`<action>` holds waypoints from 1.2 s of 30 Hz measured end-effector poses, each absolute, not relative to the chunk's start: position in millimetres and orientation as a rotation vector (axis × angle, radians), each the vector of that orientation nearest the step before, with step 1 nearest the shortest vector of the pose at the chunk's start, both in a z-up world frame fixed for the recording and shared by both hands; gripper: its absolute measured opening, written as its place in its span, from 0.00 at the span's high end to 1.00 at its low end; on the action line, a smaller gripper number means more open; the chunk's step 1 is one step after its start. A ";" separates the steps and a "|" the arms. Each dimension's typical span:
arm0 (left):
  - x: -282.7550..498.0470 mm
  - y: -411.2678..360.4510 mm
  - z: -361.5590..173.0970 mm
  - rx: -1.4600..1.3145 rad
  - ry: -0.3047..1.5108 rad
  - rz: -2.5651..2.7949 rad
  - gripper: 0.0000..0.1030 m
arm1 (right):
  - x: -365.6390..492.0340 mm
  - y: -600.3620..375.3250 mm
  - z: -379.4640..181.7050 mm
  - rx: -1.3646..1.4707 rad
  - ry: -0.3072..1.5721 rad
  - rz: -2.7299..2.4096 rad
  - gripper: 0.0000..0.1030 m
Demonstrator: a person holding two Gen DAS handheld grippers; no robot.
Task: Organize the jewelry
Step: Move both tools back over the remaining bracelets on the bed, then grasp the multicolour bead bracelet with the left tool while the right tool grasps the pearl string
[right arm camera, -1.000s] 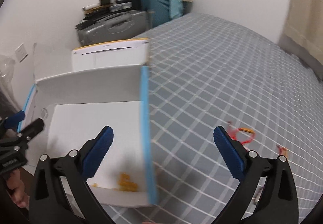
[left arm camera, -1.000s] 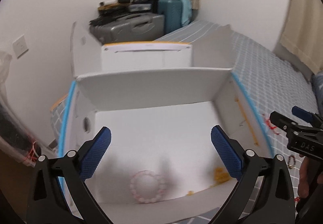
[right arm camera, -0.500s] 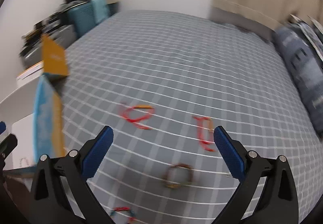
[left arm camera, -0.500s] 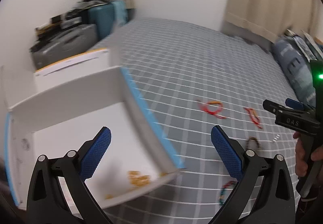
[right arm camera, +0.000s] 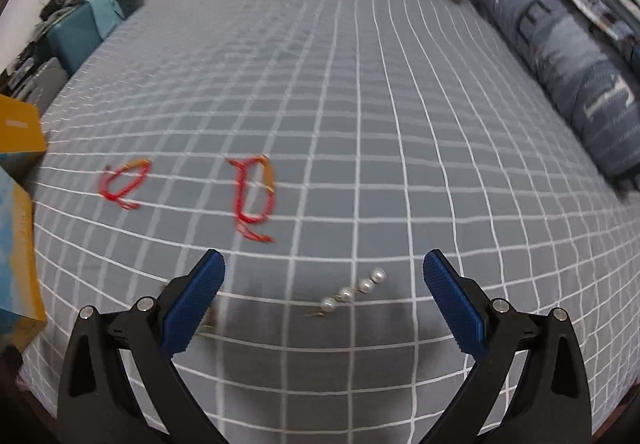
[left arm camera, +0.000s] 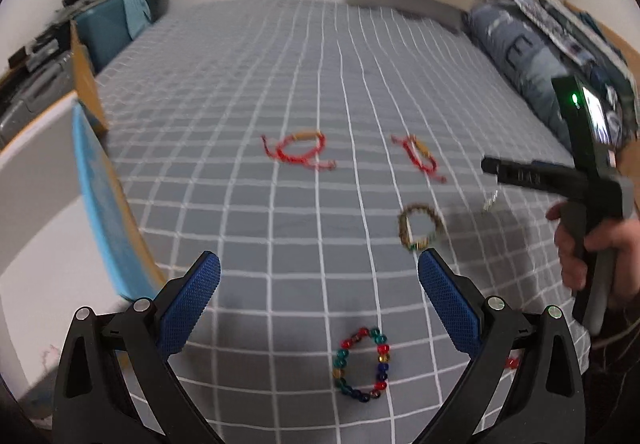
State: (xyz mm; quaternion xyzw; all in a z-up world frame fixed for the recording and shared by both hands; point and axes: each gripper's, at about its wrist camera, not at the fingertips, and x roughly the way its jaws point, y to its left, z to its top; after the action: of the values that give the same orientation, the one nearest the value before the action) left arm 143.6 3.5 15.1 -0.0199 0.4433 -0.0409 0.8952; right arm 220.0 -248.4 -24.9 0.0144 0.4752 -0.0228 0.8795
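Note:
Jewelry lies on a grey checked bedspread point(left arm camera: 280, 92). My left gripper point(left arm camera: 320, 284) is open and empty above a multicoloured bead bracelet point(left arm camera: 362, 364). Farther off lie a brown bead bracelet point(left arm camera: 420, 226) and two red string bracelets point(left arm camera: 298, 148) point(left arm camera: 420, 154). My right gripper point(right arm camera: 324, 284) is open and empty over a pearl pin point(right arm camera: 354, 292); it also shows in the left wrist view point(left arm camera: 490, 166). The red bracelets show in the right wrist view too point(right arm camera: 124, 184) point(right arm camera: 254, 196). The white box point(left arm camera: 44, 204) with a blue edge stands at the left.
A blue patterned pillow point(right arm camera: 572, 64) lies along the bed's right side. Suitcases and clutter point(left arm camera: 100, 24) stand beyond the bed at the far left. An orange box flap point(right arm camera: 18, 136) stands at the left edge.
Both grippers have swung right, away from the white box and out over the bedspread. The jewelry on the bed has come into view. Both stay open and empty.

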 end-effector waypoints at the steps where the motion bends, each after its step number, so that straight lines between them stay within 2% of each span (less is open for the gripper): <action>1: 142.2 0.7 7.1 -0.044 0.929 -0.089 0.06 | 222.4 -249.6 -30.0 0.027 0.998 -0.051 0.07; 11: 114.7 -11.7 -47.4 -0.040 1.011 -0.127 0.06 | 234.0 -266.8 -79.1 0.037 1.076 -0.077 0.10; 19: 108.0 -25.2 -72.9 -0.029 1.056 -0.147 0.07 | 236.8 -270.5 -93.6 0.050 1.116 -0.070 0.22; 23: 107.3 -29.9 -82.3 -0.023 1.086 -0.138 0.20 | 237.2 -265.1 -95.2 0.033 1.119 -0.052 0.32; 25: 105.7 -30.5 -82.3 -0.011 1.087 -0.126 0.26 | 237.0 -262.1 -94.2 0.037 1.123 -0.038 0.39; 26: 105.7 -30.4 -81.4 -0.008 1.089 -0.119 0.33 | 236.3 -260.5 -93.9 0.038 1.124 -0.033 0.41; 28: 105.4 -28.0 -80.0 -0.013 1.092 -0.106 0.41 | 239.5 -262.1 -92.8 0.049 1.125 -0.021 0.54; 33: 103.7 -24.6 -77.9 -0.018 1.093 -0.104 0.68 | 241.5 -259.4 -90.6 0.048 1.127 -0.032 0.71; 36: 106.2 -22.1 -79.3 -0.027 1.106 -0.115 0.82 | 241.9 -261.7 -90.1 0.047 1.124 -0.048 0.87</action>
State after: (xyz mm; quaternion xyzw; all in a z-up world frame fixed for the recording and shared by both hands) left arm 106.2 -22.1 -79.3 -0.0129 0.5249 -0.0544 0.8493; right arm 241.9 -261.7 -90.1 0.0222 0.5329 -0.0229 0.8456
